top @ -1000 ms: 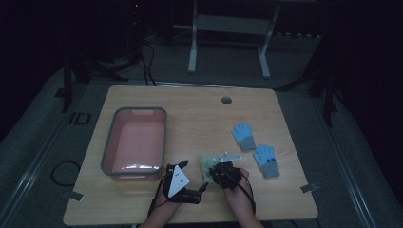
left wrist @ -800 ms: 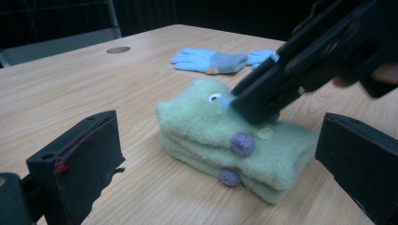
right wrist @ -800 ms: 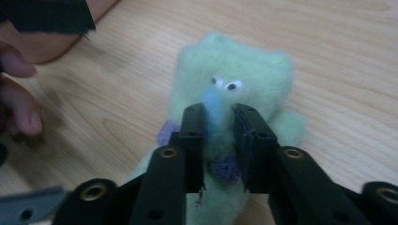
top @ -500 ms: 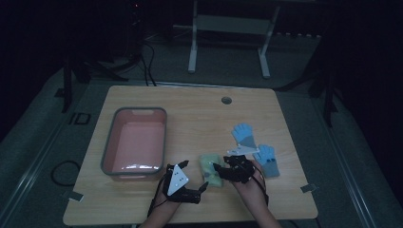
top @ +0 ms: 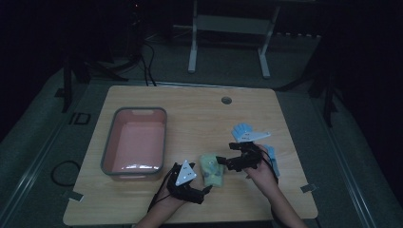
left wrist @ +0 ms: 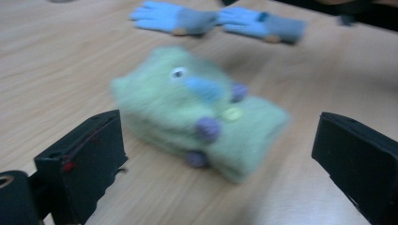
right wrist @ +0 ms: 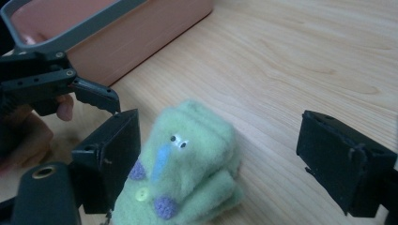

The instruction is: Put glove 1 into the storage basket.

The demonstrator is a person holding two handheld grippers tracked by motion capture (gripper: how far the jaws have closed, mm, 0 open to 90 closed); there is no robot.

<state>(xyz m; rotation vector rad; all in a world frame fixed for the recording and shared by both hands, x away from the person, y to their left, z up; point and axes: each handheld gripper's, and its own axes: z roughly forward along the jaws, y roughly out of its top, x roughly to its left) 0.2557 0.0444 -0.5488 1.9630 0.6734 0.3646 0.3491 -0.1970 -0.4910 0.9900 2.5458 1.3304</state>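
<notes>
Near the front edge of the desk (top: 199, 102), the folded green glove (top: 211, 171) now lies free on the wood. Right gripper (top: 229, 160): jaws have just been opening and now stand wide, one on each side of the glove with no pad pressing on it; compared with a second ago the hand has drawn off toward the blue gloves (top: 247, 135). Reading: the green glove has been let go, so folding looks finished and the blue pair or the tub is probably next.

Left gripper (top: 205, 191): jaws spread wide, nothing between the pads, glove lying just ahead of them; hand barely shifted.

Materials: green glove is fuzzy fleece, stacked in soft layers, with a stitched eye, a blue patch, purple dots and a yellow button. Its edges are blurred in the left gripper view, so the fold count is uncertain. Blue gloves have grey cuffs and lie flat. Pink tub (top: 135, 142) is rectangular, grey-rimmed, smooth, apparently plastic. Desk is pale wood grain.
</notes>
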